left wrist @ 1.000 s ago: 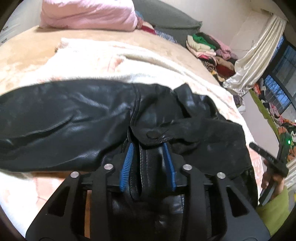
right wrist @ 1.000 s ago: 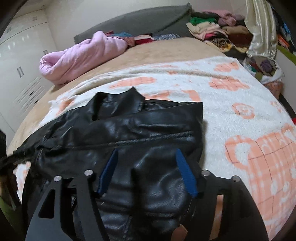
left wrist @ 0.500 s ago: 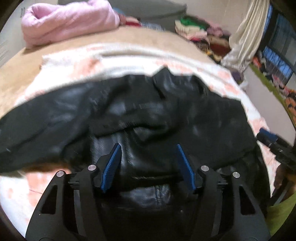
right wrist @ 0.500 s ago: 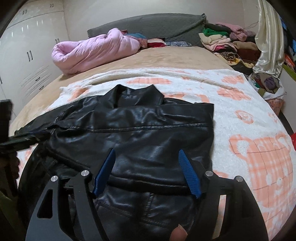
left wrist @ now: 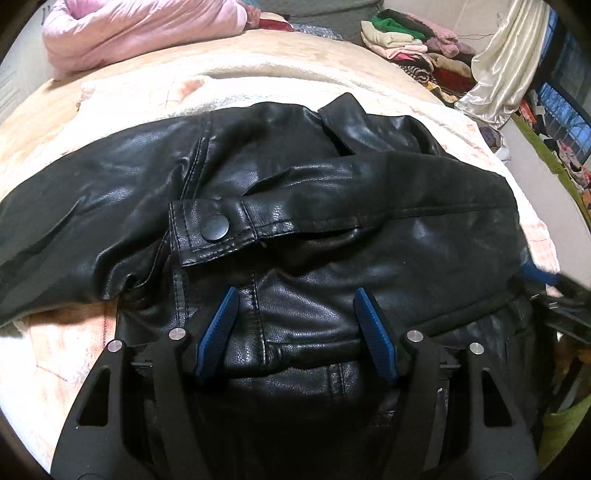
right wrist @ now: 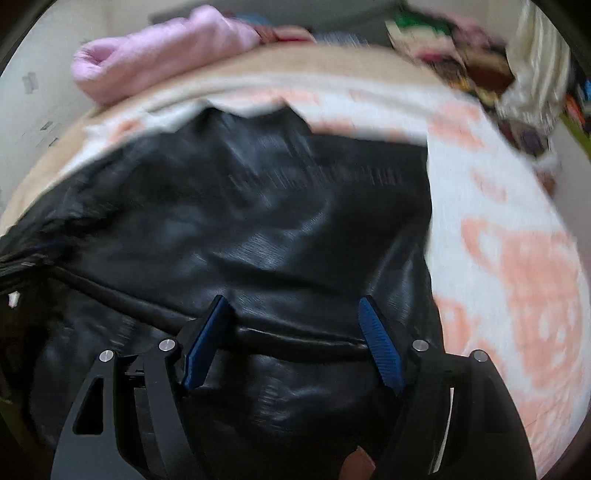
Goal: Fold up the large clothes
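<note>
Black leather jacket [left wrist: 295, 206] lies spread on the bed, on a white blanket [right wrist: 509, 258] with orange prints. It fills the middle of both views. Collar [left wrist: 351, 118] points toward the far side of the bed.

1 sleeve is folded across the body of the jacket; its cuff [left wrist: 214, 232], with a round snap button [left wrist: 215, 228], sits flat near the centre in the left wrist view. The other sleeve runs off toward the left edge of that view.

My left hand-held gripper [left wrist: 297, 299] hangs just over the lower part of the jacket. Its jaws have just been opening and now stand apart, blue pads [left wrist: 218, 332] clear of the leather, nothing clamped.

My right hand-held gripper [right wrist: 295, 306] is also over the jacket's lower part, jaws apart. A seam ridge runs between the pads, but the view is blurred and I see no pinch on it.

Pink quilt [left wrist: 140, 29] bundled at the far end of the bed. Stack of folded clothes [left wrist: 406, 40] beyond the bed, beside a pale curtain [left wrist: 495, 74].
</note>
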Motion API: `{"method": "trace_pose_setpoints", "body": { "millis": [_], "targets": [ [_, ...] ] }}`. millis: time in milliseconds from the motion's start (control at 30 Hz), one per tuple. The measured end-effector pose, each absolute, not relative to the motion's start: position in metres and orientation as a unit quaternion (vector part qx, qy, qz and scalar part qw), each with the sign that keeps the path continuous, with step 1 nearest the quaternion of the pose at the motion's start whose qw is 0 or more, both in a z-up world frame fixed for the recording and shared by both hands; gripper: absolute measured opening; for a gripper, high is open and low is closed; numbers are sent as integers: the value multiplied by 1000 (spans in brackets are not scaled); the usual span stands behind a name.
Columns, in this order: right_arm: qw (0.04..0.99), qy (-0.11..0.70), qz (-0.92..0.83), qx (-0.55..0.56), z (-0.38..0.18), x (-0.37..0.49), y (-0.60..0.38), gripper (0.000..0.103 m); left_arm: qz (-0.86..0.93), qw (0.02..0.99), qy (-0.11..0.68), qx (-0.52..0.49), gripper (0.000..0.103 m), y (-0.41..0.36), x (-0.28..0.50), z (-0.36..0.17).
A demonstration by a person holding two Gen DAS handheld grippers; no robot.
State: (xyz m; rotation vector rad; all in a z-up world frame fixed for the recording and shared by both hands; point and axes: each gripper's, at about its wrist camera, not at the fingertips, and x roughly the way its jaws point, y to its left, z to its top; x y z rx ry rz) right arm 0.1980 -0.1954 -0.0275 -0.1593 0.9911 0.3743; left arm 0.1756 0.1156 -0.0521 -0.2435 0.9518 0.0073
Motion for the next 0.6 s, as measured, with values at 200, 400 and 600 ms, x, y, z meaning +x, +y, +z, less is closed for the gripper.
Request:
{"method": "trace_pose_setpoints", "body": {
  "millis": [200,400,600],
  "targets": [
    [869,460,175,-48,-24,193,-197,72,8,883,452,-124,58,116,170,-45],
    [881,433,191,-25,-6,175,-199,85,6,889,440,-128,67,115,162,-33],
    [889,410,201,-20,8,159,-202,97,7,892,430,-136,86,115,155,-23]
  ]
}}
